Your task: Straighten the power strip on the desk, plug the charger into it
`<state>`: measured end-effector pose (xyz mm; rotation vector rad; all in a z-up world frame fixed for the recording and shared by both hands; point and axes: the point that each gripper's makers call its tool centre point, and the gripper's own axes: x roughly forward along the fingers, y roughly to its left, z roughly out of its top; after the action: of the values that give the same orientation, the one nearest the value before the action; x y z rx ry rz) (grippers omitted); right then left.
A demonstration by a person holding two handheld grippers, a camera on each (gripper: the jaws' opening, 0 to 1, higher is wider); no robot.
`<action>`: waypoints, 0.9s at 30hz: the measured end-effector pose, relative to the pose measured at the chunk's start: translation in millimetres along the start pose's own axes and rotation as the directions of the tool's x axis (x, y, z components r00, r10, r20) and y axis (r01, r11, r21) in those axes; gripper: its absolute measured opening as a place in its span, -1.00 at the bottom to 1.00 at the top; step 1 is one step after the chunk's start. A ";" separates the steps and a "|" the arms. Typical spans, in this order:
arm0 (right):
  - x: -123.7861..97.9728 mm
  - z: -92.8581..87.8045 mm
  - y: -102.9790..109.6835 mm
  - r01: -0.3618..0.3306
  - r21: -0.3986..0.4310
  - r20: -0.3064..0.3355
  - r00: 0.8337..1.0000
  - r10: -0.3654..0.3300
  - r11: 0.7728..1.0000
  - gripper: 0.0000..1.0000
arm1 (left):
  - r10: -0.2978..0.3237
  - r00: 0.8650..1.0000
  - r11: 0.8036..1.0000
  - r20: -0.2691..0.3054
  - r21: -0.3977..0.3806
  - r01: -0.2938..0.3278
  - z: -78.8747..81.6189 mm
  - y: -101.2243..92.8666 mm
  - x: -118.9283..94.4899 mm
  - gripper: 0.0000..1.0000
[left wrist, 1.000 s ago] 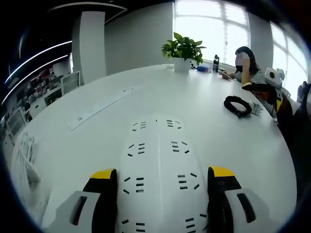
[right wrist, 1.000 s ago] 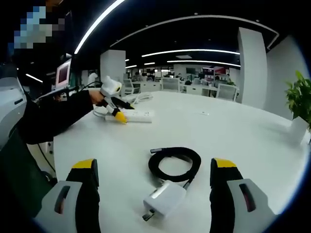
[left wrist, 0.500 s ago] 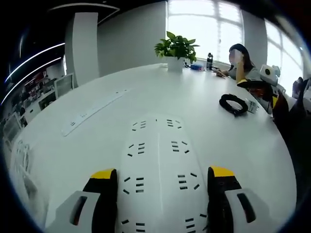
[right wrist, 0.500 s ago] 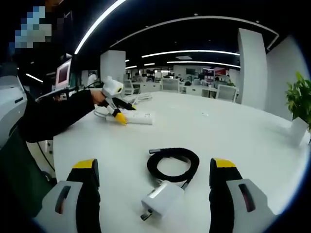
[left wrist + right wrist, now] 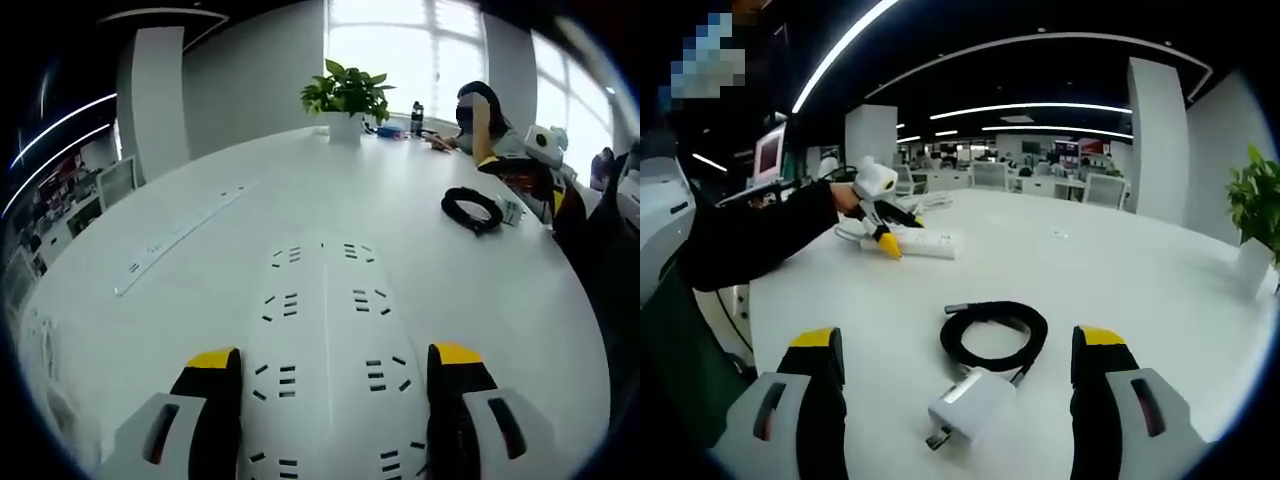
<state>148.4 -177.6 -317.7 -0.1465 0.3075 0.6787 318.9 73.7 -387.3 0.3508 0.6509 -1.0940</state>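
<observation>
Left gripper view: The left gripper (image 5: pixel 330 375) has its fingers (image 5: pixel 213 372) spread about as wide as the strip (image 5: pixel 325 350) and set at the strip's two long edges; whether they press on it cannot be told. The strip is a white, hard plastic slab with two columns of slotted sockets. Its long axis runs straight up the frame, in line with the fingers. It lies flat on the smooth white desk (image 5: pixel 180 300). The charger (image 5: pixel 511 209), with its black coiled cable (image 5: pixel 472 208), lies at the upper right, well apart from the strip.

Right gripper view: The right gripper (image 5: pixel 958 375) is wide open and holds nothing. The charger (image 5: pixel 969 409) is a small white block with rounded edges, lying between the fingers (image 5: pixel 818 365) at bottom centre, prongs pointing lower left. Its matte cable (image 5: pixel 993 337) loops just above it. The strip (image 5: pixel 928 243) lies at the upper left with the left gripper (image 5: pixel 878 205) on it.

Judgement: The right gripper is the nearer to the charger. The coming move turns on carrying the charger up and left to the strip.
</observation>
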 end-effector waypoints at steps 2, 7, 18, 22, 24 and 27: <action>-0.4 0.0 0.0 0.000 0.000 0.001 1.000 0.000 1.000 0.90 | -0.004 1.000 1.000 -0.003 0.004 0.004 0.7 0.4 1.0 0.54; -0.9 -0.3 0.0 -0.002 0.000 0.003 1.000 0.002 1.000 0.90 | -0.014 1.000 1.000 0.001 0.016 0.014 3.2 -2.9 3.7 0.54; -3.6 0.0 -2.9 0.008 -0.003 0.010 1.000 -0.008 1.000 0.90 | -0.040 0.999 0.998 -0.023 0.048 0.041 10.0 -1.4 11.7 0.54; -4.3 -0.3 -3.9 0.010 -0.002 0.009 1.000 -0.010 1.000 0.90 | -0.046 0.999 0.997 -0.022 0.054 0.047 11.9 -0.6 13.4 0.54; -4.7 -0.3 -4.7 0.013 -0.003 0.009 1.000 -0.012 1.000 0.90 | -0.050 0.998 0.997 -0.024 0.058 0.051 13.0 -0.5 14.5 0.54; -5.3 0.0 -6.1 0.017 0.000 0.013 1.000 -0.017 1.000 0.89 | -0.059 0.998 0.996 -0.026 0.064 0.060 15.1 0.5 16.7 0.54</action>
<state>148.4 -185.4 -315.8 -0.1451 0.2935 0.6625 329.0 53.7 -386.6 0.4027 0.6513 -1.1711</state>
